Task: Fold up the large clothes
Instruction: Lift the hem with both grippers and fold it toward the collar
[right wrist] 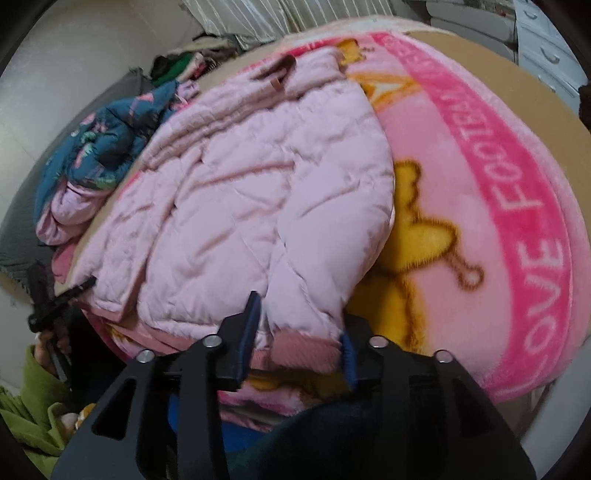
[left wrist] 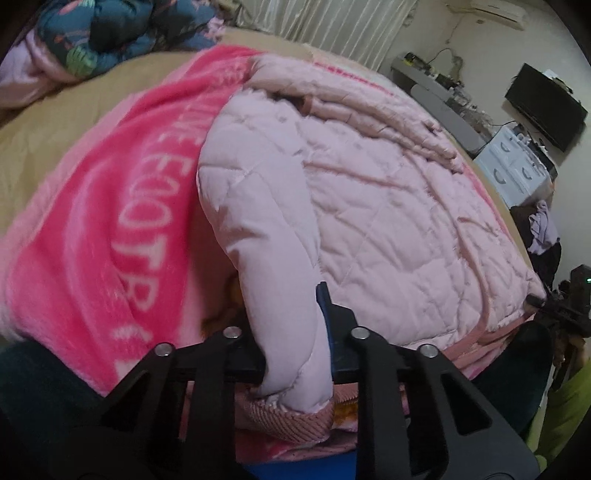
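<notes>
Tongs first: the left tongs (left wrist: 295,343) are clenched on a sleeve (left wrist: 280,266) of the pale pink quilted jacket (left wrist: 369,192), pinching it just above its ribbed cuff (left wrist: 291,421). The right tongs (right wrist: 299,332) have their blue pads on either side of the other ribbed cuff (right wrist: 303,350); the near pad touches the fabric, but whether both press on it cannot be told. In the right wrist view the left tongs (right wrist: 55,295) show at the jacket's far corner, above a green sleeve (right wrist: 40,398). The jacket lies spread face-down across a pink fleece blanket (left wrist: 92,240) printed with white lettering and a yellow bear (right wrist: 417,251), all on a tan bed (left wrist: 55,122). Bundled near the bed's head sits a dark blue floral garment (left wrist: 110,33). White drawers (left wrist: 517,166) stand by the wall beyond.
</notes>
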### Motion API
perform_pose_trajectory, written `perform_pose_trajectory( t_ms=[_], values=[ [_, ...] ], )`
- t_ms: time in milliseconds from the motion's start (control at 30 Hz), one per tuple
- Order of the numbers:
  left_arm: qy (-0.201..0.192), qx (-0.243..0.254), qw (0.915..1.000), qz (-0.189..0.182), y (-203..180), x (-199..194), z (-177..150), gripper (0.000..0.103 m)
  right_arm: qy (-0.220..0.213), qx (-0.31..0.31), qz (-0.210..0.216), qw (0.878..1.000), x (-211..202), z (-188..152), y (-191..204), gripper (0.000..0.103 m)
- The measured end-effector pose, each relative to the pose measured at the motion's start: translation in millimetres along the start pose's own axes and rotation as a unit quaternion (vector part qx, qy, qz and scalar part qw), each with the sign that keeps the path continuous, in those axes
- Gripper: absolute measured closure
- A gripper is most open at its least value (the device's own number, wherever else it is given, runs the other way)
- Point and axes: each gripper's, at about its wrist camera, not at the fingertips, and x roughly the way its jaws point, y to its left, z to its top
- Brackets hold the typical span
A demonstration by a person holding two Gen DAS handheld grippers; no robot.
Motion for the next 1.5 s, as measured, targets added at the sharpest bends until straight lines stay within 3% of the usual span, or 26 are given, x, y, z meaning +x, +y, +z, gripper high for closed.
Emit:
perform_pose_trajectory(
  t_ms=[33,133,200,233,267,367,533,800,1067,1500],
  values=[
    [-0.007,0.003,1.0000,-0.002,-2.5,-2.9,3.8,0.092,0.013,0.002,-0.004,1.000,4.2,-0.9,-1.2,0.045],
    [-0.027,0.016,0.9995,-0.009,-10.2,-12.2,15.0,0.093,0.031,0.011,-0.015,0.999,11.5,-1.5,-2.8,0.044],
    [-0.039,0.025,0.9989,-0.008,-14.8,-17.5,20.4,0.094,0.014,0.013,-0.008,1.000,5.9,0.3,-3.0,0.060],
    [-0.044,0.028,0.9986,-0.009,-16.4,-19.9,23.0,0.094,0.000,0.007,0.001,1.000,0.0,1.6,-1.6,0.076],
    [-0.048,0.031,0.9983,-0.011,-18.6,-22.8,26.3,0.094,-0.010,0.006,0.011,1.000,-4.1,3.0,-0.5,0.083],
    [-0.056,0.039,0.9976,-0.014,-23.1,-27.2,34.6,0.094,-0.067,0.003,0.035,0.997,-28.9,13.0,9.5,0.089],
    [-0.076,0.048,0.9957,-0.021,-30.6,-36.1,51.7,0.094,-0.151,-0.022,0.061,0.986,-67.4,49.2,33.4,0.090],
    [-0.121,0.042,0.9913,-0.032,-39.4,-52.0,96.0,0.094,-0.218,-0.035,0.079,0.972,-90.2,107.1,48.4,0.091],
    [-0.144,0.040,0.9882,-0.030,-50.4,-56.0,133.0,0.094,-0.242,-0.025,0.080,0.967,-96.1,151.7,51.5,0.091],
    [-0.169,0.053,0.9842,-0.006,-63.4,-58.3,180.7,0.093,-0.264,-0.014,0.066,0.962,-99.6,192.4,49.2,0.091]
  ],
)
